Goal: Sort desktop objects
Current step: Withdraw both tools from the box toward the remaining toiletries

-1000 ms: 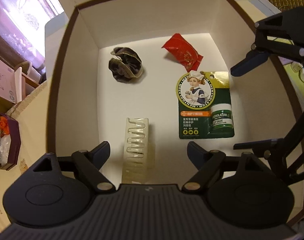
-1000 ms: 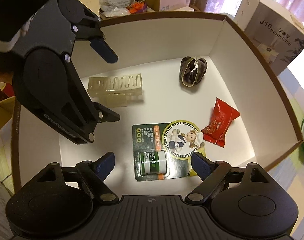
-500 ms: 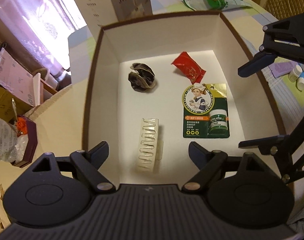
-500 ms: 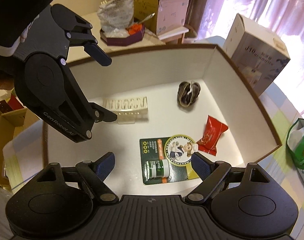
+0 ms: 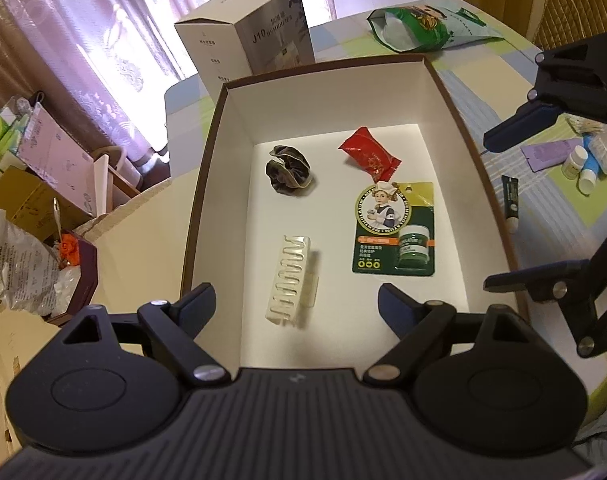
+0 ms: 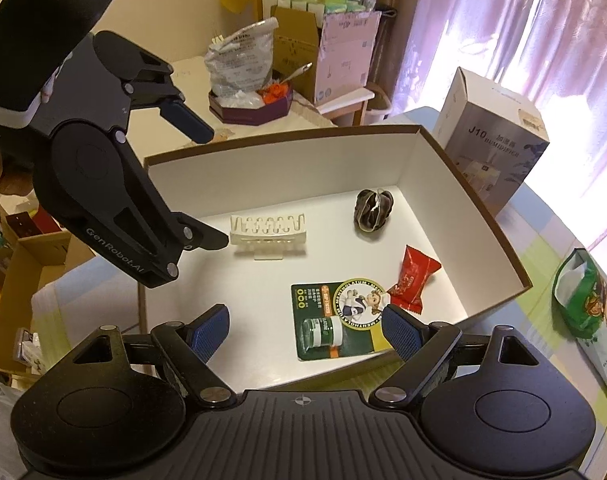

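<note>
I have lifted both claws, left [image 5: 297, 300] and right [image 6: 305, 322], spread and empty, above the box [image 5: 207, 184]; four items sorted, desk bottles [image 5: 581, 162] remain.

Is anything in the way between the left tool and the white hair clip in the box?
Nothing visible is. The left tool hangs open above the box, and the white hair clip lies right below its fingers with only bare box floor around it.

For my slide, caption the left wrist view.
Open left gripper above a box holding hair claw, scrunchie, candy, balm card.
</note>
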`<state>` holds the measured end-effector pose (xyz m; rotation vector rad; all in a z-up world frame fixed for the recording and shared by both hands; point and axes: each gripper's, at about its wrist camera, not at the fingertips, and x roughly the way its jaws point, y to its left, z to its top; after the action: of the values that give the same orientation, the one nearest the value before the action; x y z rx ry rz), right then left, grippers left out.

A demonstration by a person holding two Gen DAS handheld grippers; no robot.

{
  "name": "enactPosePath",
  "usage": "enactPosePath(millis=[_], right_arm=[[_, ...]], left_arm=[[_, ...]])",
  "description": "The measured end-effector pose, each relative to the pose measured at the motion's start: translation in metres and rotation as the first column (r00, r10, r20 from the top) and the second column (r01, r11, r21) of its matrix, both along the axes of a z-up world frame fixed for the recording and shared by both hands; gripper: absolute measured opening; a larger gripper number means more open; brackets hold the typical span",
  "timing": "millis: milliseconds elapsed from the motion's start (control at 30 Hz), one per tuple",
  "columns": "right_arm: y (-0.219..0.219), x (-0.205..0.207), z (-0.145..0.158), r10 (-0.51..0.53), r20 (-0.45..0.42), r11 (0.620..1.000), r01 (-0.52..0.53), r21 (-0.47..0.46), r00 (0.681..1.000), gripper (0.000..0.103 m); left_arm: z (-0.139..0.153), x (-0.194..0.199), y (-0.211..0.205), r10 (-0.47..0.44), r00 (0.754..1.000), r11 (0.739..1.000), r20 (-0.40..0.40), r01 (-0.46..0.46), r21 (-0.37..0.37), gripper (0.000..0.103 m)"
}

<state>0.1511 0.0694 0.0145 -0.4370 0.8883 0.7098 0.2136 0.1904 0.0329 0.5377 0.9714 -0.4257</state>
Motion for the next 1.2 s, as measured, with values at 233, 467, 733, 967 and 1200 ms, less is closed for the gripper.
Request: enactPosePath(millis=[233,467,733,967,1200], right_arm=[[-0.016,-0.017,0.009,-0.011,0.002,0.998,0.011,0.057,1.000,0.089],[-0.030,-0.035,0.017,-0.008,0.009,0.995,0.007,0.098,1.000,0.089],[-0.048,-0.047,0.018,-0.020,-0.004,0.990,0.021,0.138,1.000,0.089],[-0.070,-0.056,0.017,-0.055,-0.021,0.986,0.057,0.158,0.998,0.089],[-0.094,-0.066,0.015,-0.100,-0.034,0.980,0.104,0.169,0.994,0.089]], left_arm=[[0.011,-0.026,-0.003,0.032,0.999,0.999,0.022,-0.032,-0.006,0.086],[0.019,-0.050,-0.006,0.060,0.998,0.998,0.034,-0.060,-0.013,0.087],[0.023,-0.070,-0.009,0.101,0.994,0.995,0.038,-0.100,-0.025,0.087],[0.023,-0.088,-0.015,0.130,0.991,0.990,0.026,-0.129,-0.049,0.087],[0.023,-0.104,-0.029,0.143,0.989,0.986,0.018,-0.141,-0.090,0.087]])
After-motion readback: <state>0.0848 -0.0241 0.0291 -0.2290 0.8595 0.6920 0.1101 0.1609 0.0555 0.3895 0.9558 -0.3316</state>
